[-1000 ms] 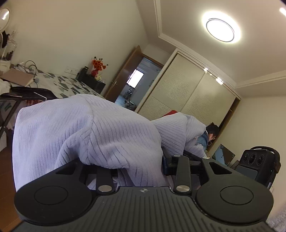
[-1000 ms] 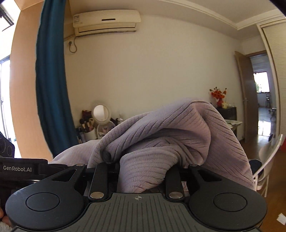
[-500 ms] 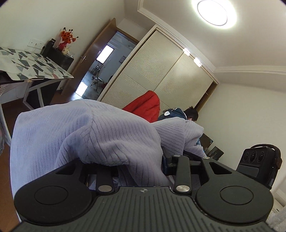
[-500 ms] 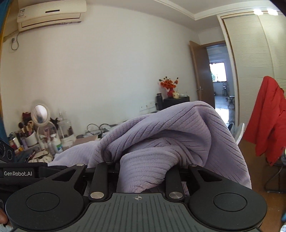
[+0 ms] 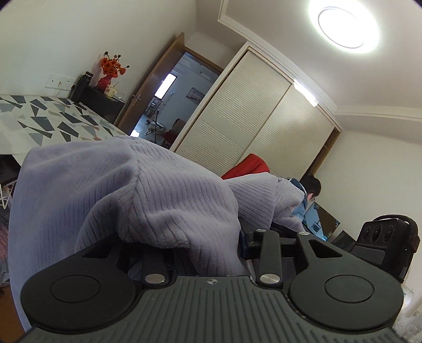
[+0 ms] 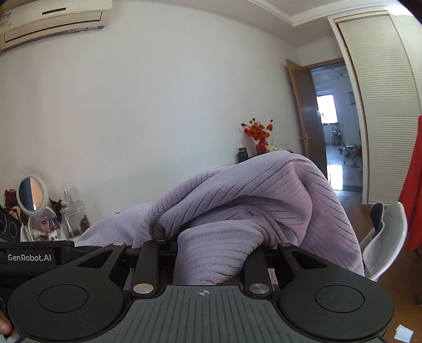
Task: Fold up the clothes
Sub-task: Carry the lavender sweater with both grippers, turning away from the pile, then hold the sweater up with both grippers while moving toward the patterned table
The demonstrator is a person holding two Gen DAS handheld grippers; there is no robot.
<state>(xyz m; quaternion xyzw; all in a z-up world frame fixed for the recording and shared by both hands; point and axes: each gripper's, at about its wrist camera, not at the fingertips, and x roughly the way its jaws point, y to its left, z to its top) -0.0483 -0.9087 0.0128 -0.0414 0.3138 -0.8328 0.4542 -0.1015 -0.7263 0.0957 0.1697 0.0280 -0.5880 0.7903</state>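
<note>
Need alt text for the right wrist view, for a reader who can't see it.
The right gripper holds a bunched lilac ribbed garment that drapes over its fingers and hides them. Behind stand a white wall, an air conditioner, a cluttered vanity with a round mirror, orange flowers and an open door.

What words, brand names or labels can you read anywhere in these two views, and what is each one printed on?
"GenRobot.AI": white lettering on the black device body at the lower left of the right wrist view.
Sticker on the air conditioner: too small and blurred to read.
Monitor screen in the left wrist view: contents too small to read.
Nothing readable on the lilac garment.
</note>
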